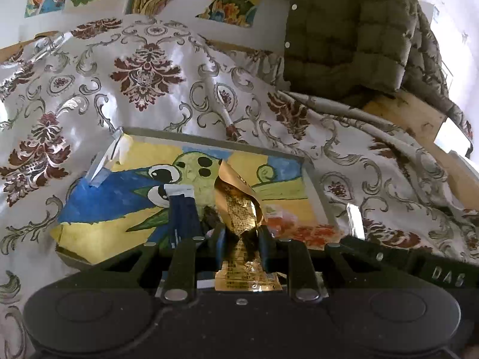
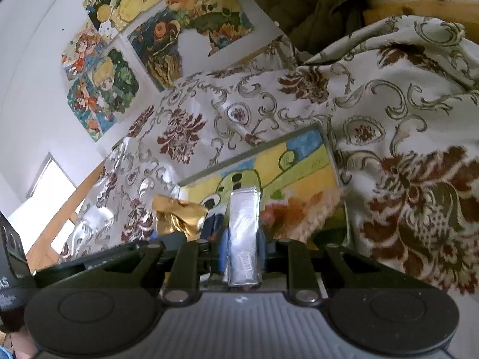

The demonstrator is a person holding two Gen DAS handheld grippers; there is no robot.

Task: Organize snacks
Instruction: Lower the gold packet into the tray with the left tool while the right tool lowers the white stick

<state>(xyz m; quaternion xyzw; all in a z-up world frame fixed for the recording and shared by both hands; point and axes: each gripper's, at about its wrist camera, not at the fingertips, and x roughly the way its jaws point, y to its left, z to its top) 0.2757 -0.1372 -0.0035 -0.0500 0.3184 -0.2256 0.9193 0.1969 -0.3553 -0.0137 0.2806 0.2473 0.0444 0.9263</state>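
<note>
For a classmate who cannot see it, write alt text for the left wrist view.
The left claw grips a crumpled gold snack wrapper above a painted tray on a floral cloth. A dark blue packet stands just left.

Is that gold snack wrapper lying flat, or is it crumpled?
Crumpled. The gold snack wrapper is pinched in the left hand-held gripper, its top edge curling over and its foil creased, above the painted board.

Draped over all: a cream cloth (image 1: 125, 89) with maroon damask flowers, rumpled toward the right of the frame. Flat on it, at centre, a painted board (image 1: 119, 209) in yellow, blue and green. Behind, upper right, a quilted olive jacket (image 1: 344, 39) on the cloth.
</note>
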